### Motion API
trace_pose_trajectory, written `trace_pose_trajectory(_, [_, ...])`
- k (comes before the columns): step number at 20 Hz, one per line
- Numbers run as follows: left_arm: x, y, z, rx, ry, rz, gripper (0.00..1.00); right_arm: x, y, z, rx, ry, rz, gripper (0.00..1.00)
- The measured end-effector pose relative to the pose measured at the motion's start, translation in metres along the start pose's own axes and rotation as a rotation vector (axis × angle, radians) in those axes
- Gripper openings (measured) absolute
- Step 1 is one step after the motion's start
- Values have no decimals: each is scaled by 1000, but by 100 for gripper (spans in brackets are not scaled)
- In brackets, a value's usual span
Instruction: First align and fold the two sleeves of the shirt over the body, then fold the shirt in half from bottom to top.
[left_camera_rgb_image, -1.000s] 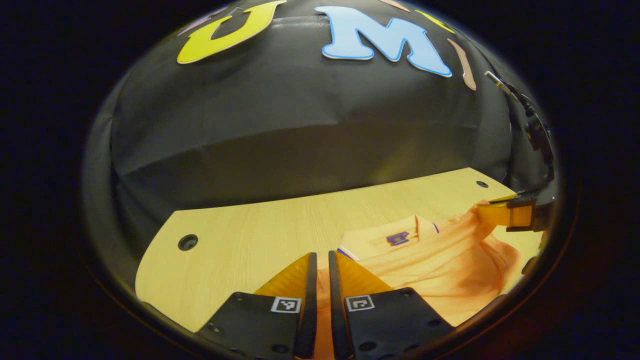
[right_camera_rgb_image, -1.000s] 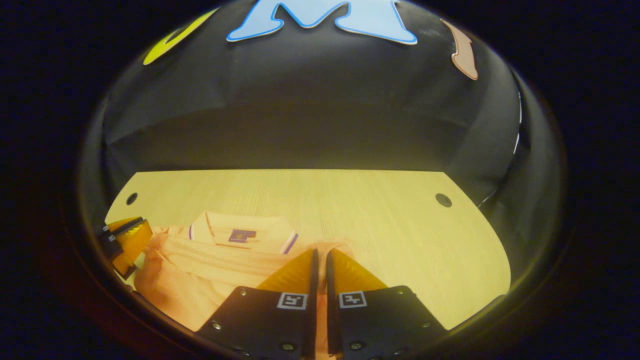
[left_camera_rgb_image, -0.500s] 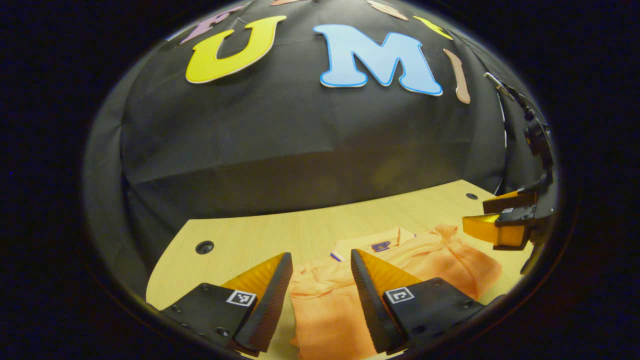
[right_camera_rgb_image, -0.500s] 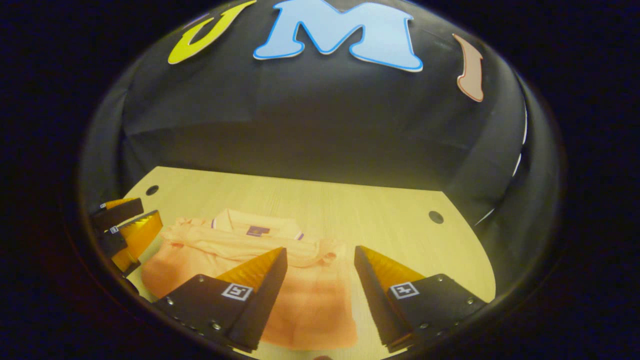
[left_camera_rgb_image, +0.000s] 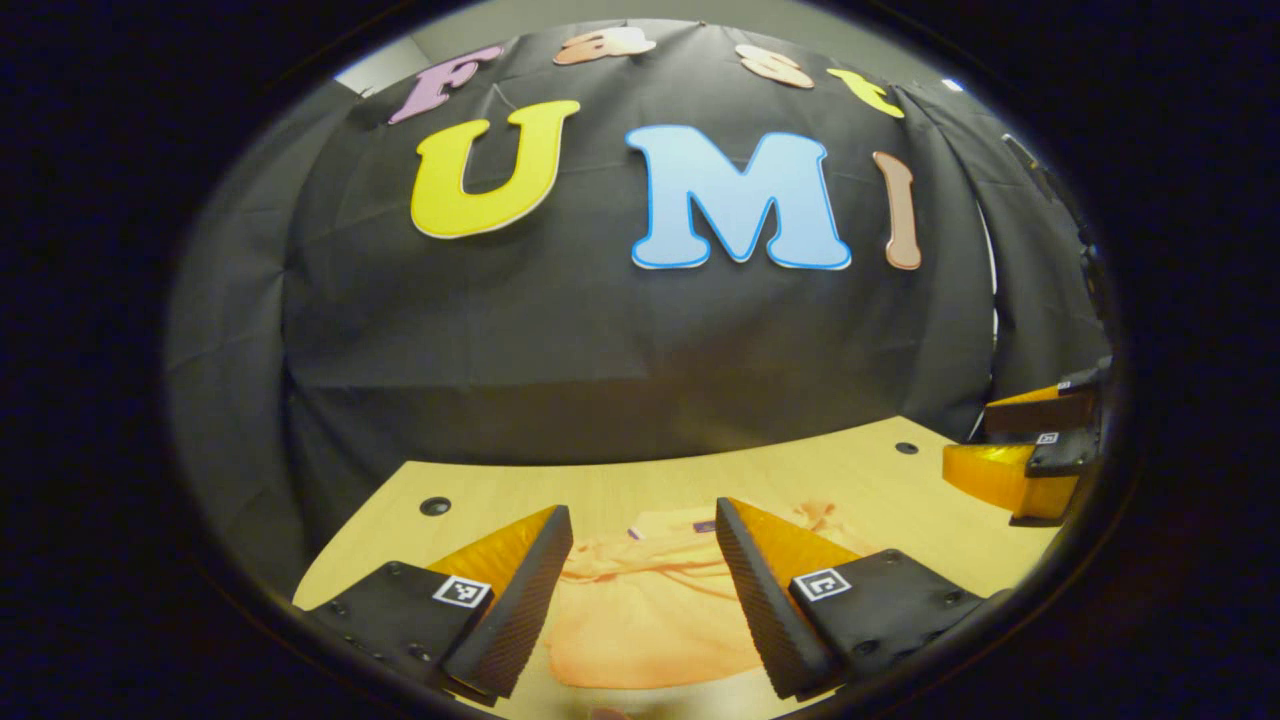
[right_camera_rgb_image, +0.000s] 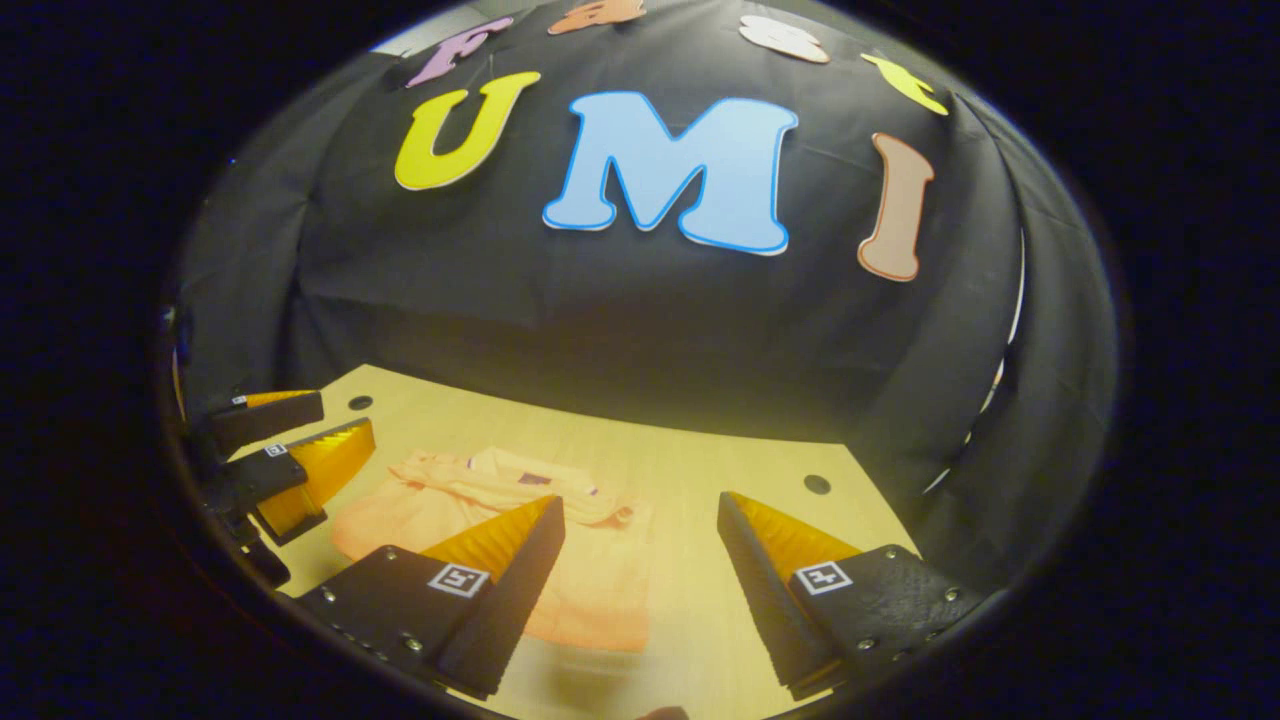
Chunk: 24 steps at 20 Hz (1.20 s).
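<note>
In the left gripper view, the left claw (left_camera_rgb_image: 640, 575) has its two fingers spread wide apart with nothing between them, and it hangs above the worktop (left_camera_rgb_image: 480, 490) rather than touching it. Framed in the gap lies the orange shirt (left_camera_rgb_image: 650, 620), flat on the worktop as a compact bundle, its collar at the far edge toward the booth wall and a folded layer lying across the body just below that collar. No sleeve sticks out to either side (as far as the fingers let one see). At the right rim of this view the right claw (left_camera_rgb_image: 1020, 450) hangs over the worktop's far right part, fingers parted, clear of the cloth.

In the right gripper view, the right claw (right_camera_rgb_image: 640, 560) is likewise spread wide and empty, raised off the surface. The shirt (right_camera_rgb_image: 590, 590) lies left of centre on the worktop (right_camera_rgb_image: 760, 470), short from front to back, with the collar at the far end and a rumpled doubled edge right by it. The left claw (right_camera_rgb_image: 310, 440) shows at the left, fingers apart, just beside the shirt's left edge but not on it.

Judged from this, both sleeve folds and the bottom-to-top fold look done: the bundle is released and both claws are off it. At most a tidy of that rumpled top edge seems left.
</note>
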<state>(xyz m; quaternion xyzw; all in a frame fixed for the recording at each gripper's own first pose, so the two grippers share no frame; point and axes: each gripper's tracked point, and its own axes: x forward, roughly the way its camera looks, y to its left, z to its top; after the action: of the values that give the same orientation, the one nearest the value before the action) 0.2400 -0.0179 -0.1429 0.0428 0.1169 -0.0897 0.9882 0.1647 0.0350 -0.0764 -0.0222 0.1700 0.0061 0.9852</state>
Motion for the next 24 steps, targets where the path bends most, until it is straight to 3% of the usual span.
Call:
trace_pose_trajectory(8, [-96, -45, 37, -41, -136, 56, 95, -93, -36, 19, 3, -161, 12, 95])
trace_pose_trajectory(11, [-124, -51, 48, -40, -174, 61, 96, -116, -47, 18, -5, -191, -20, 95])
trace_pose_trajectory(21, [-162, -32, 68, -3, -227, 61, 96, -150, -28, 39, 9, -277, -75, 95])
trace_pose_trajectory(24, [-169, -18, 71, -2, -239, 66, 96, -156, -14, 37, 23, -277, -58, 95])
